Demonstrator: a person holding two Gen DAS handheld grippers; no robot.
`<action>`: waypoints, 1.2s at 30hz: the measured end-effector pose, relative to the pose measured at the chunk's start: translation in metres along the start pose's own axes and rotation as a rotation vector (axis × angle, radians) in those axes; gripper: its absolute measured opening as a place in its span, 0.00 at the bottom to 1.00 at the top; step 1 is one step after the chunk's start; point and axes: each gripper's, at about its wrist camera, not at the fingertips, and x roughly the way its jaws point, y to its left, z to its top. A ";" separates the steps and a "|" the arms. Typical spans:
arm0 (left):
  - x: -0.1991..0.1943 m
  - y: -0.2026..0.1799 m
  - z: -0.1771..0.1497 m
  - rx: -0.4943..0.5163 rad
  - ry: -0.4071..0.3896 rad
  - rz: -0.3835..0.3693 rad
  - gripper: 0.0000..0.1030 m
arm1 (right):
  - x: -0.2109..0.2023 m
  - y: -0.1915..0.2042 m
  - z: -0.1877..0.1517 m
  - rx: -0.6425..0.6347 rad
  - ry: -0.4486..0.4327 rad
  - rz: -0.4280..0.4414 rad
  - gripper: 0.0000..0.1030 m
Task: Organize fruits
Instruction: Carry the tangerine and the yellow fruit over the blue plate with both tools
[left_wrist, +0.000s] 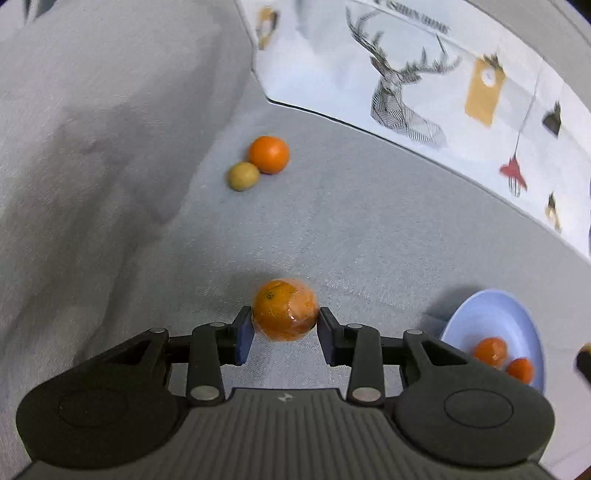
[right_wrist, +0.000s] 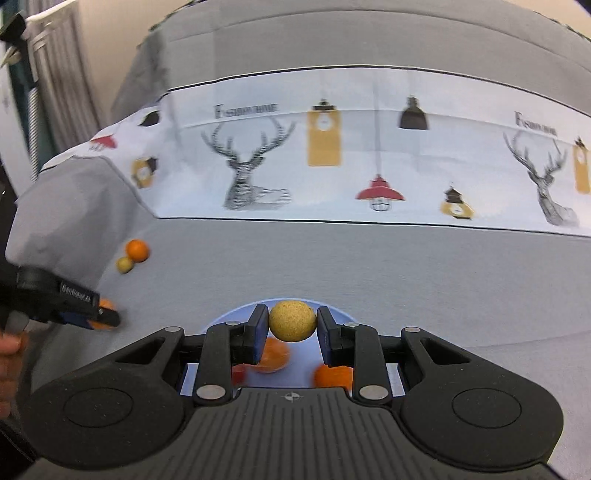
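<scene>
My left gripper (left_wrist: 285, 325) is shut on a plastic-wrapped orange (left_wrist: 285, 309), just above the grey cloth. It also shows in the right wrist view (right_wrist: 105, 314), at the far left. My right gripper (right_wrist: 291, 325) is shut on a yellow round fruit (right_wrist: 292, 320) and holds it over the light blue plate (right_wrist: 229, 314). The plate holds several orange fruits (right_wrist: 273, 356). In the left wrist view the plate (left_wrist: 480, 314) is at the lower right with two oranges (left_wrist: 490, 350) in it. A loose orange (left_wrist: 268, 154) and a yellow-green fruit (left_wrist: 242, 175) lie together farther back.
A white cloth printed with deer heads and lamps (right_wrist: 332, 155) runs along the back of the grey surface. A raised grey fold (left_wrist: 92, 147) rises at the left. A hand (right_wrist: 9, 354) holds the left gripper at the left edge.
</scene>
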 end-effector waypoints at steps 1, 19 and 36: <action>0.001 -0.002 0.000 0.007 -0.003 -0.007 0.40 | 0.001 -0.004 0.000 0.002 0.001 -0.005 0.29; -0.004 -0.031 -0.001 0.059 -0.053 -0.104 0.39 | 0.003 -0.024 -0.002 0.048 0.005 -0.070 0.29; -0.005 -0.040 0.001 0.062 -0.073 -0.196 0.39 | 0.007 -0.023 -0.003 0.065 0.019 -0.079 0.29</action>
